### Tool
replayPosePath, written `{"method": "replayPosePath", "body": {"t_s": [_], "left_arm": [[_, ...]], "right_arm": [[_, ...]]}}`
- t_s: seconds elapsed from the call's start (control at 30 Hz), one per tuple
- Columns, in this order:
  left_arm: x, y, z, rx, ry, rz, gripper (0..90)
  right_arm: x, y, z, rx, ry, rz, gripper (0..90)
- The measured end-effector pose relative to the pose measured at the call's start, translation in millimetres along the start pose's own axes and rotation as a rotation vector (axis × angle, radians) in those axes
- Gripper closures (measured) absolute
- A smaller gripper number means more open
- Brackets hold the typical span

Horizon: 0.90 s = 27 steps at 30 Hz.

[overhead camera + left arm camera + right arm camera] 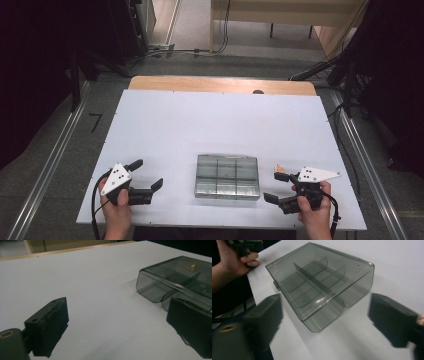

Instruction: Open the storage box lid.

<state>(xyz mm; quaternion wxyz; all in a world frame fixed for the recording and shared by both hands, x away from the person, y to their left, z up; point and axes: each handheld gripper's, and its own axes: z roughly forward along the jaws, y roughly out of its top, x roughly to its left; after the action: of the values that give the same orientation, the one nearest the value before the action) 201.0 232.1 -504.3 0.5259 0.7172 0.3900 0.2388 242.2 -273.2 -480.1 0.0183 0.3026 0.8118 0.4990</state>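
A smoky clear plastic box (227, 176) with several divided compartments lies on the white tabletop (215, 125) near its front edge. To the left of the box a hand holds my left gripper (148, 173), its jaws open and pointing at the box with nothing between them. In the left gripper view the box (172, 277) sits ahead and to the right of the open left gripper (117, 312). My right gripper (273, 186) stands open just right of the box, apart from it. In the right gripper view the box (317, 285) lies ahead of the right gripper (325, 302). A small orange piece (279, 168) lies by the right gripper.
The white top rests on a wooden table whose far edge (222, 84) shows behind it. Metal floor rails (55, 155) run along both sides. Cables (175, 50) and dark stands lie on the floor beyond. The other hand (232, 262) appears in the right gripper view at the upper left.
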Motion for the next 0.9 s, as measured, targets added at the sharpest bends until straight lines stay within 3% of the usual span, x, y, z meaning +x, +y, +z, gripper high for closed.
{"method": "replayPosePath", "body": {"t_s": [0.13,0.3,0.37,0.47,0.57,0.6,0.7,0.77,0.87,0.9], "left_arm": [[-9.7,2.7,3.6,0.018,-0.049,0.002,6.5],[-23.3,5.4,10.7,0.046,-0.11,0.013,6.5],[-27.1,5.7,14.2,0.054,-0.132,-0.001,6.5],[-32.1,5.7,20.4,0.08,-0.149,-0.018,9.6],[-35.5,5.3,25.5,0.091,-0.192,-0.041,13.6],[-37.2,5.4,27.2,0.1,-0.187,-0.04,15.9],[-44.0,5.7,31.7,0.125,-0.142,-0.04,41.6],[-48.0,5.5,34.9,0.14,-0.12,-0.044,51.7],[-52.5,6.1,38.4,0.157,-0.156,-0.045,59.3],[-54.2,6.2,39.8,0.163,-0.17,-0.05,67.5]], "right_arm": [[-0.2,-2.2,1.7,0.014,0.019,0.0,20.6],[-0.4,-3.9,0.3,0.008,0.037,0.015,41.9],[-0.6,-4.6,-0.1,0.011,0.032,0.023,46.4],[1.7,-7.6,-1.8,0.029,-0.016,0.031,66.9],[2.8,-8.4,-2.6,0.035,-0.024,0.019,72.4],[3.4,-8.6,-3.0,0.035,-0.024,0.014,74.7],[4.9,-8.6,-2.2,0.036,-0.005,-0.005,82.4],[5.0,-9.3,-0.8,0.046,0.005,-0.01,84.3],[4.1,-10.1,0.0,0.051,0.016,-0.009,86.2],[2.9,-10.9,0.5,0.058,0.018,-0.013,86.9]]}}
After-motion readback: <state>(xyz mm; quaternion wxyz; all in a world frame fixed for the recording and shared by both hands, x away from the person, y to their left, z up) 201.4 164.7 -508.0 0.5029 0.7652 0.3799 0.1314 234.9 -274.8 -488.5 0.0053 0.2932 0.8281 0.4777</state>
